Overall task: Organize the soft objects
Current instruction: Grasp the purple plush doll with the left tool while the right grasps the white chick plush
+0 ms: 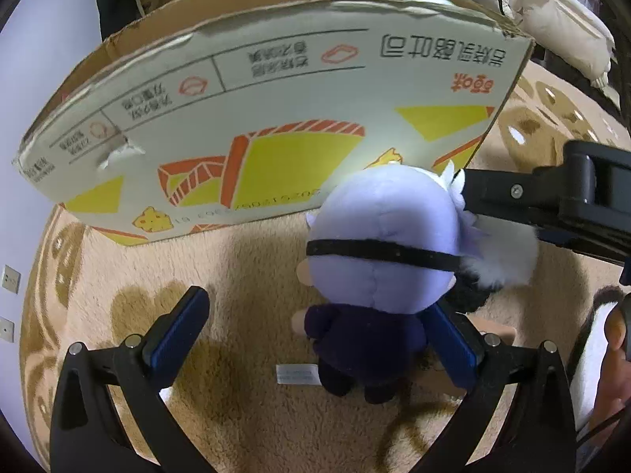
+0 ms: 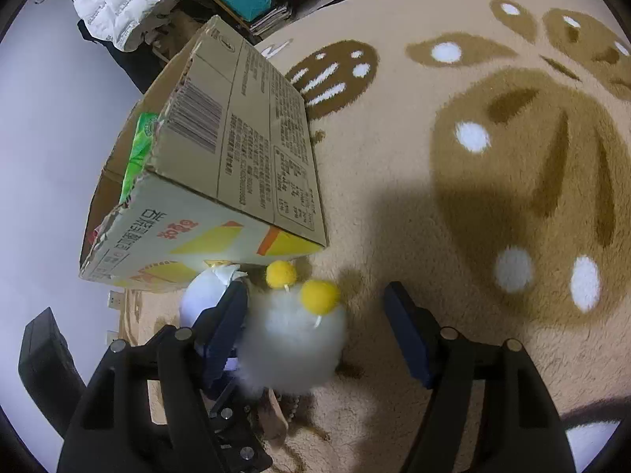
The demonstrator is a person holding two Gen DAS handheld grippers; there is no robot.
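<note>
Left gripper [image 1: 311,339] is spread wide open, not clamping anything. The doll [image 1: 378,260] with the pale lilac head, black band and dark purple clothes sits on the rug [image 1: 244,276] between its fingers, closer to the right finger, just in front of the cardboard box [image 1: 276,118]. Right gripper [image 2: 321,335] is open too; a fluffy white toy [image 2: 292,347] with two yellow pompoms lies between its fingers, up against the left finger, right beside the doll's head. Box stands on the rug with something green [image 2: 140,149] inside it
</note>
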